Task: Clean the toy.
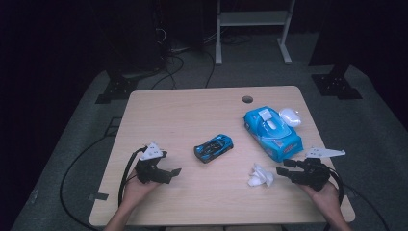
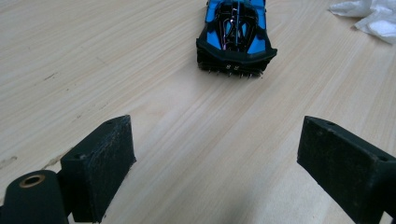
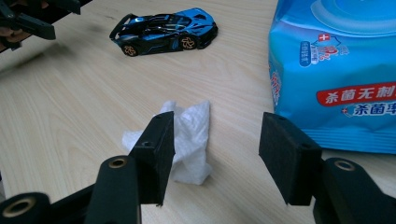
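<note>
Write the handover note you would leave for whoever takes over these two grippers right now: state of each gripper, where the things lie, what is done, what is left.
Left gripper: jaws open, empty, low over the table, pointing at the rear of the toy car.
Right gripper: jaws open, empty, just short of the crumpled wipe.
Things: the car stands mid-table; the wipe lies on the table near the front corner of the blue wipes pack; a white case lies behind the pack.
Done: a wipe is out of the pack, it seems.
Left: probably pick up the wipe, steady the car and wipe it; nothing is gripped yet.

Blue wipes pack (image 1: 273, 133) far right on table (image 1: 183, 110), small white case, perhaps earbuds (image 1: 290, 116), touching it
</note>
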